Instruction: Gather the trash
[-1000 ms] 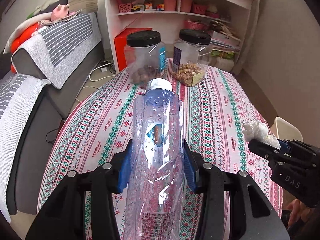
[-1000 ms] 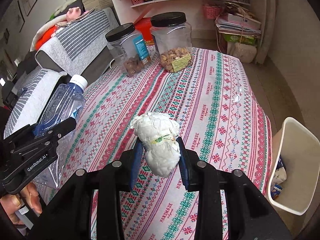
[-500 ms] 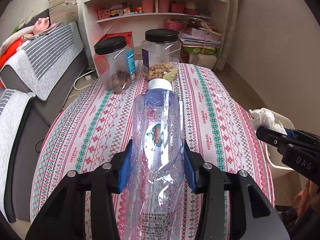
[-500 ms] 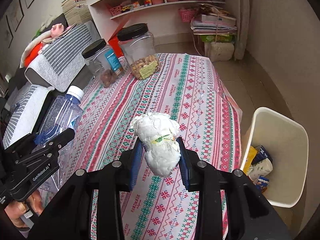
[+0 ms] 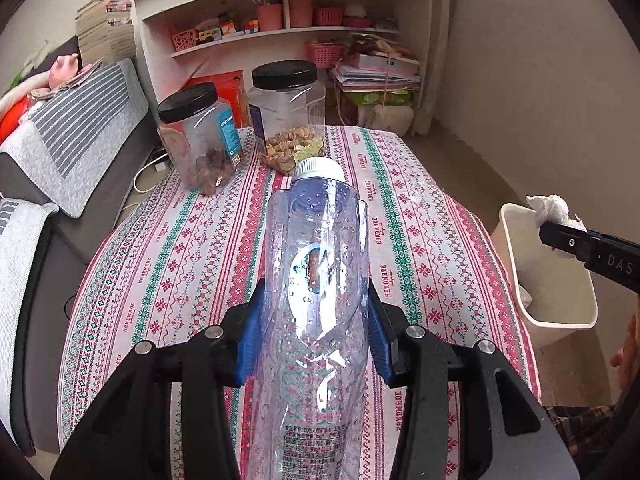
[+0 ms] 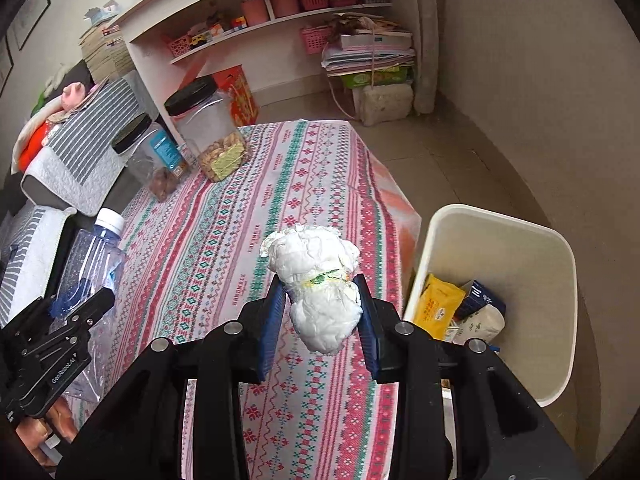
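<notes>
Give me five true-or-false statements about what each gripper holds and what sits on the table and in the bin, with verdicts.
1. The left gripper is clamped on a clear plastic bottle. True.
2. The bottle's cap is missing. False: a white cap is on it.
3. The right gripper holds a crumpled white tissue. True.
4. The bin is empty. False: it holds a yellow packet and other wrappers.
5. Two black-lidded jars stand on the tablecloth. True.
</notes>
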`<state>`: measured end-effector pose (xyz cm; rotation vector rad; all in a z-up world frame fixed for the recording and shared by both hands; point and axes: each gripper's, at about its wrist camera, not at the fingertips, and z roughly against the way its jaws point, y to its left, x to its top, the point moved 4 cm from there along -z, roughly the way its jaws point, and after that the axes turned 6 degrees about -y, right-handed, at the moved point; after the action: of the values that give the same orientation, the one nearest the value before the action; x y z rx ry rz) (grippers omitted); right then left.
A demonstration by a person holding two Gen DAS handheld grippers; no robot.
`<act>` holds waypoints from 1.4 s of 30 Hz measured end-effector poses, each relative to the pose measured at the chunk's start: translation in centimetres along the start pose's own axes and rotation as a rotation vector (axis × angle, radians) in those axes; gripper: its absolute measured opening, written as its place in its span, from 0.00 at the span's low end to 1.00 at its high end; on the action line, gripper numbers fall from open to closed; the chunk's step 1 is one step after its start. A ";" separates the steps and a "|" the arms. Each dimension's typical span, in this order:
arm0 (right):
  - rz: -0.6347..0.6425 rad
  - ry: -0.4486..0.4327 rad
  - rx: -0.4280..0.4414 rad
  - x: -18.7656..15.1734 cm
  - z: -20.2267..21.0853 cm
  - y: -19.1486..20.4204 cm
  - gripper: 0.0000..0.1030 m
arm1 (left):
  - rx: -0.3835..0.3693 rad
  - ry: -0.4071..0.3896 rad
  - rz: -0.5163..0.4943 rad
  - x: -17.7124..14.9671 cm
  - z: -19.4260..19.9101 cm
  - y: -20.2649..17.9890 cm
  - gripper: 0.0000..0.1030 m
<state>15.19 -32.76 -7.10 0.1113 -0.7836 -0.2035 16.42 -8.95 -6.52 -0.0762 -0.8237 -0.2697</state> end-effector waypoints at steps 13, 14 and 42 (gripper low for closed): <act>-0.130 0.001 -0.144 -0.2 0.9 -8.1 0.35 | -0.100 -0.011 -0.015 2.5 0.3 -5.8 0.44; -0.142 0.000 -0.152 -0.2 1.0 -8.7 0.36 | -0.111 -0.013 -0.018 2.9 0.3 -6.6 0.44; -0.416 -0.236 -0.536 -2.4 14.0 -23.1 0.93 | -0.336 0.096 -0.129 8.2 -2.4 -28.7 0.77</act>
<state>0.40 -55.10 -2.94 -0.2649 -0.9102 -0.8246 15.82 -38.70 -3.17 -0.3237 -0.6823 -0.5282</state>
